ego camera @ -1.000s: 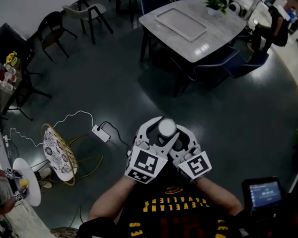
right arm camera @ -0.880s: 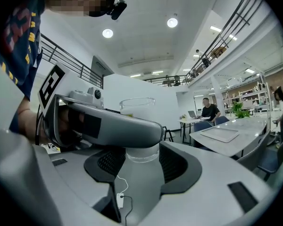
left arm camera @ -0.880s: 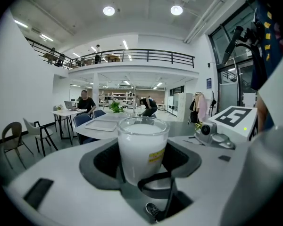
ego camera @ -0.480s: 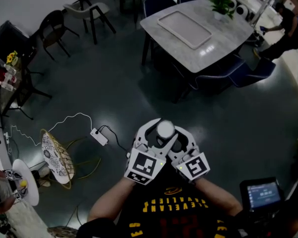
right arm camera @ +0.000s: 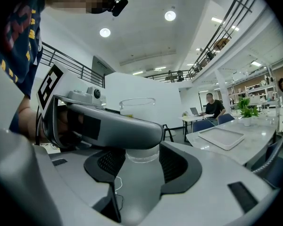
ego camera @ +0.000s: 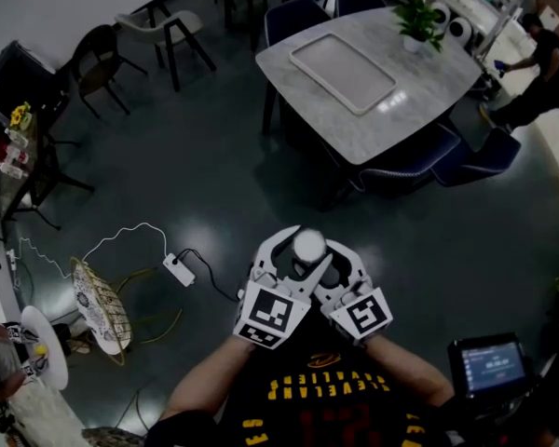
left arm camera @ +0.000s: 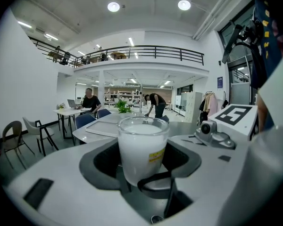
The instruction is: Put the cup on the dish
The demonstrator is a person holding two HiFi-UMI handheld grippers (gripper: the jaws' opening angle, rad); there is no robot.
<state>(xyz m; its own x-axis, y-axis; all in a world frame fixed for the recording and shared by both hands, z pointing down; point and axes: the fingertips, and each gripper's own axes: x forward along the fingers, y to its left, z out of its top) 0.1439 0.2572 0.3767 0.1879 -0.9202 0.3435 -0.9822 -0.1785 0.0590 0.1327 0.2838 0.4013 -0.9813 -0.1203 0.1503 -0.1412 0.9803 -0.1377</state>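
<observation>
- Compared with a second ago, the frosted white glass cup (ego camera: 310, 245) has stayed between the jaws of the left gripper (left arm camera: 144, 171), which is clamped on it at a wide setting.
- The right gripper (right arm camera: 142, 168) is spread wide about the cup's base; whether its pads press cannot be told.

Head view, 6 o'clock: shirt (ego camera: 321, 385) has yellow block lettering, upside down to the camera; one line reads "CLEVELAND". 5 o'clock: screen (ego camera: 497, 361) shows lit lines, too small to read. Left gripper view: cup (left arm camera: 142, 147) bears a yellow label (left arm camera: 155, 155), print illegible.
</observation>
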